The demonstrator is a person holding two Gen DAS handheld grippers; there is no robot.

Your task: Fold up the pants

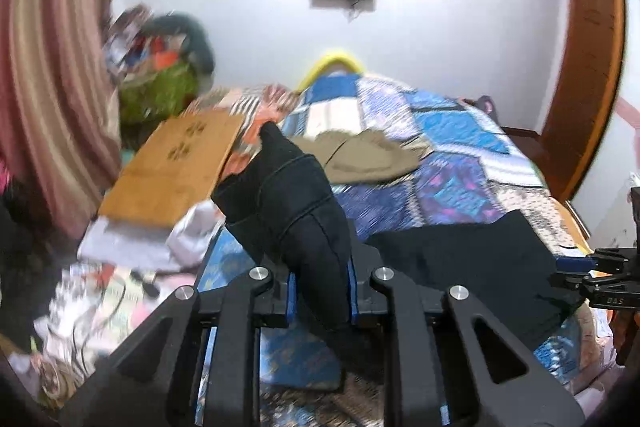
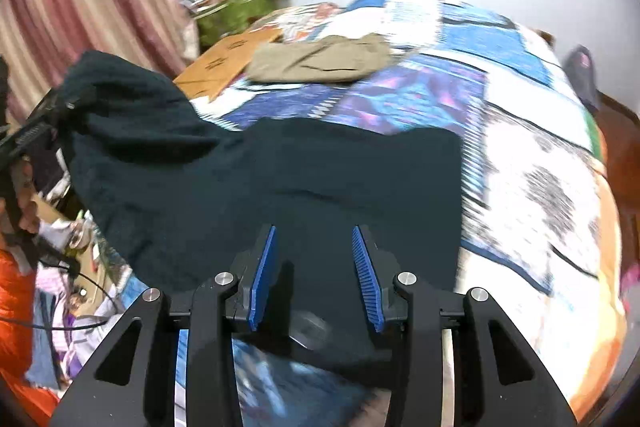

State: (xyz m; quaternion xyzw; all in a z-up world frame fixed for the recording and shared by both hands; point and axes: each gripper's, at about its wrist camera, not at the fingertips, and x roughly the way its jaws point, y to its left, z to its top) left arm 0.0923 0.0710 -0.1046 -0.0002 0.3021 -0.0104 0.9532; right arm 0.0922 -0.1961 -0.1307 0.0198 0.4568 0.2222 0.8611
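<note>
Pants (image 2: 320, 179), dark and almost black, lie spread across the near part of a bed under a patchwork quilt (image 2: 460, 39) of blue, purple and white. The left claw (image 1: 320, 291) is pinched on one end of them, and the cloth stands up in a bunched fold between its blue pads, lifted off the quilt while the rest of the garment (image 1: 472, 259) still rests flat to the right. The right claw (image 2: 316, 275) hangs over the near edge of the flat part with its two blue pads spread apart and nothing between them; whether it touches the fabric I cannot tell. Farther up the bed, well apart from the dark pair, lies a crumpled khaki garment (image 2: 320, 61). Beside it at the left edge of the bed sits a flat wooden board (image 1: 176, 171) with cut-out holes. A striped curtain (image 1: 52, 59) hangs at the left.
</note>
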